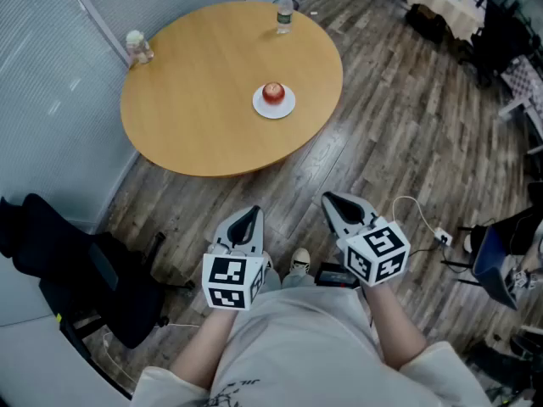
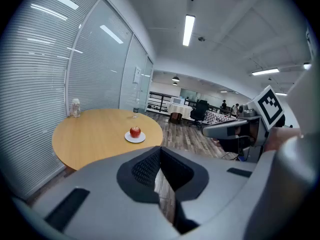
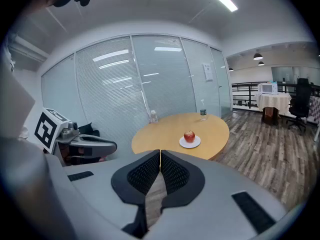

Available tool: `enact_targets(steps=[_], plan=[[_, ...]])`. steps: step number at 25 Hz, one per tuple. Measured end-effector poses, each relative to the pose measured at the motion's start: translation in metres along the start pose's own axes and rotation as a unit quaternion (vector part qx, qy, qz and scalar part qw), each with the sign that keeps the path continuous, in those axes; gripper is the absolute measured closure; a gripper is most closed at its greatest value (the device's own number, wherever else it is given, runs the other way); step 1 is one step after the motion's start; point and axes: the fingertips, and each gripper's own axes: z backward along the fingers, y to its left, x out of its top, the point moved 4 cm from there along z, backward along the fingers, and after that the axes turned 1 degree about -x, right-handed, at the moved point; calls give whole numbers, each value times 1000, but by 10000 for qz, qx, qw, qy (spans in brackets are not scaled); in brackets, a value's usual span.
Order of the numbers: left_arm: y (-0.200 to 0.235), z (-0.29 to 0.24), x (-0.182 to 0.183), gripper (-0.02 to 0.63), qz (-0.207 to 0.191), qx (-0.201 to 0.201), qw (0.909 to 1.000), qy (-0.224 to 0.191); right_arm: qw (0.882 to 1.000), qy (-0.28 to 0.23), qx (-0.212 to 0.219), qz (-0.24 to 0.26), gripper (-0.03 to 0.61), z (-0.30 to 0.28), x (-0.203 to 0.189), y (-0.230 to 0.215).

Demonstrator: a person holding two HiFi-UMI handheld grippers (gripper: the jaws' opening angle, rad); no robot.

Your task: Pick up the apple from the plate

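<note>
A red apple (image 1: pixel 273 92) rests on a small white plate (image 1: pixel 275 107) toward the right side of a round wooden table (image 1: pixel 204 108). The apple (image 2: pixel 135 132) also shows in the left gripper view and, as apple (image 3: pixel 189 136) on its plate (image 3: pixel 190 143), in the right gripper view. Both grippers hover over the floor, well short of the table. My left gripper (image 1: pixel 251 217) is shut, jaw tips touching, nothing between them. My right gripper (image 1: pixel 333 201) is shut too and holds nothing.
A clear water bottle (image 1: pixel 285 12) stands at the table's far edge, a small jar (image 1: pixel 138 47) at its left edge. Glass walls with blinds run along the left. A dark chair (image 1: pixel 76 270) sits near left; cables and a power strip (image 1: pixel 441 236) lie right.
</note>
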Motion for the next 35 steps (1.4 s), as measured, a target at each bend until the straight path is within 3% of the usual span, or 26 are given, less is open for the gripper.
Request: enact_targets(steps=[12,24,35], plan=[[1,0,4,611,-62,-102,9999,-15,10000,35,52,48,548,-1,1,7],[26,13,6,611,-222,-216,9995,-78,9993,-31,-313,-213,546,-14,3,22],[50,7,12,611,-213,-318,9992,-76,9988,-26,-396,-297,546,-36,5,32]])
